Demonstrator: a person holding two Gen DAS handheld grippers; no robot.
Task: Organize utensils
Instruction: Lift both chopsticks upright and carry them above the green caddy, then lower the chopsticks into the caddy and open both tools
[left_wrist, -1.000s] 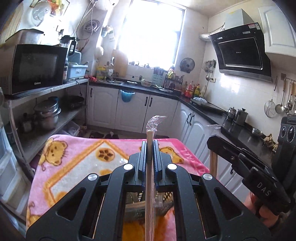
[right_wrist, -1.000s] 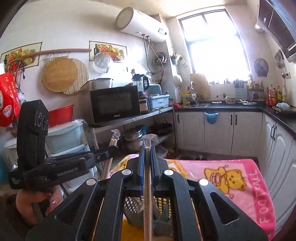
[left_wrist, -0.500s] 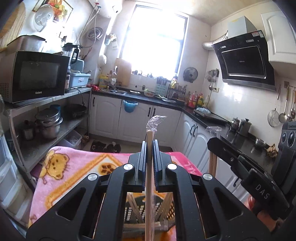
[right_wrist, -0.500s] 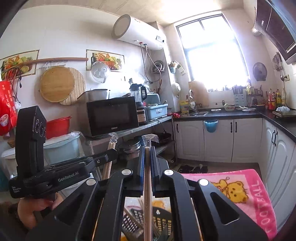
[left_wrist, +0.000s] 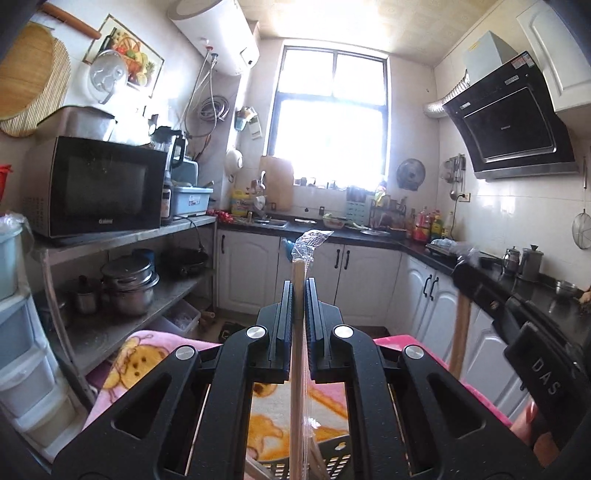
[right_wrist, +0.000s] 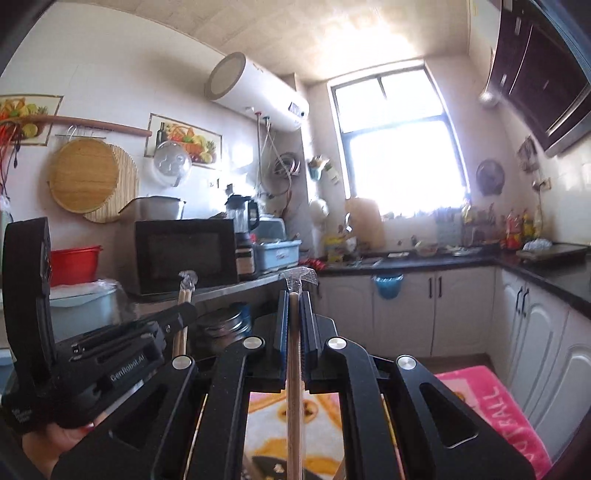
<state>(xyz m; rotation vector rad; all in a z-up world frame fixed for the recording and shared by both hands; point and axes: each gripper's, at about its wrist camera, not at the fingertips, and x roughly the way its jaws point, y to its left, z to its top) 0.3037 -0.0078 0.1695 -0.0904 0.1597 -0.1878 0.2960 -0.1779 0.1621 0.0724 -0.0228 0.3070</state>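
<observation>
between the left gripper (left_wrist: 299, 291) fingers sits a wrapped wooden stick (left_wrist: 297, 369), clamped tight. its long axis runs straight along the fingers, forward and up; the plastic-wrapped tip pokes out past the fingertips, and the lower end runs down out of frame. below the stick, at the frame bottom, the rim of a dark slotted basket (left_wrist: 332, 456) shows, sitting on the pink blanket (left_wrist: 125, 365). so the basket lies under and behind the fingertips, roughly in line with the stick's lower end. the right gripper's body is at the right edge holding its own stick, blurred.

right wrist view: right gripper (right_wrist: 294, 306) is likewise closed on a second stick (right_wrist: 293, 387), same pose, axis along the fingers, wrapped tip forward, tail heading down. a dark bit of the basket shows at the frame bottom either side of the stick, with the blanket under it. left gripper body is at the left with its stick upright, well apart from this one.

judgement: both sticks look lifted clear of the basket, near vertical. both hands look about equally near; i can't tell which is closer. next move hinges on keeping each stick's axis pointed down at the target slot. which slot is meant, i can't tell.
</observation>
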